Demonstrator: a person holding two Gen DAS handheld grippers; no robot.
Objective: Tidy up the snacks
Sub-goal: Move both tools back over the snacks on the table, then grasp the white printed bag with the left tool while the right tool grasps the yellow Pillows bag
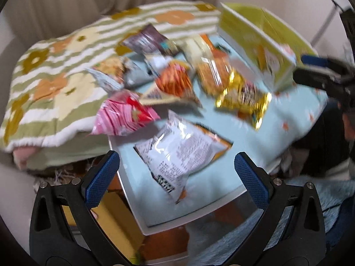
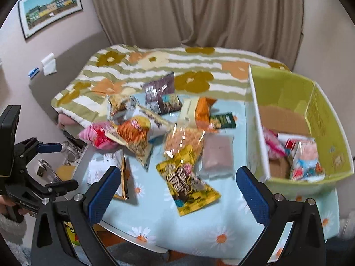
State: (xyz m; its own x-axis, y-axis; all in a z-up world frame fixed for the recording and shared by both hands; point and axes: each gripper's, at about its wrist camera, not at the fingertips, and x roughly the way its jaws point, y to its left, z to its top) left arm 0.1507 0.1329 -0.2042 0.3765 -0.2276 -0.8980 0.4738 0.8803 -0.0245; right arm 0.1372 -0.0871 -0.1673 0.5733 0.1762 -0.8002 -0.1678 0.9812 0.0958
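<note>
Several snack bags lie scattered on a low table with a light blue daisy cloth (image 2: pixel 199 221). A white and orange bag (image 1: pixel 179 153) lies just ahead of my open, empty left gripper (image 1: pixel 177 177). A yellow bag (image 2: pixel 188 184) lies just ahead of my open, empty right gripper (image 2: pixel 177 188). A pink bag (image 1: pixel 124 115), an orange bag (image 1: pixel 175 82) and a purple bag (image 2: pixel 160 95) lie further back. A green cardboard box (image 2: pixel 328 119) stands at the table's right and holds a few snack packs (image 2: pixel 304 159). The left gripper shows in the right wrist view (image 2: pixel 55 166).
A green striped flower blanket (image 2: pixel 155 66) lies heaped behind the table. Beige curtains (image 2: pixel 199 11) hang behind it. A framed picture (image 2: pixel 51 6) hangs on the left wall. Clutter (image 1: pixel 115 217) lies under the table's left edge.
</note>
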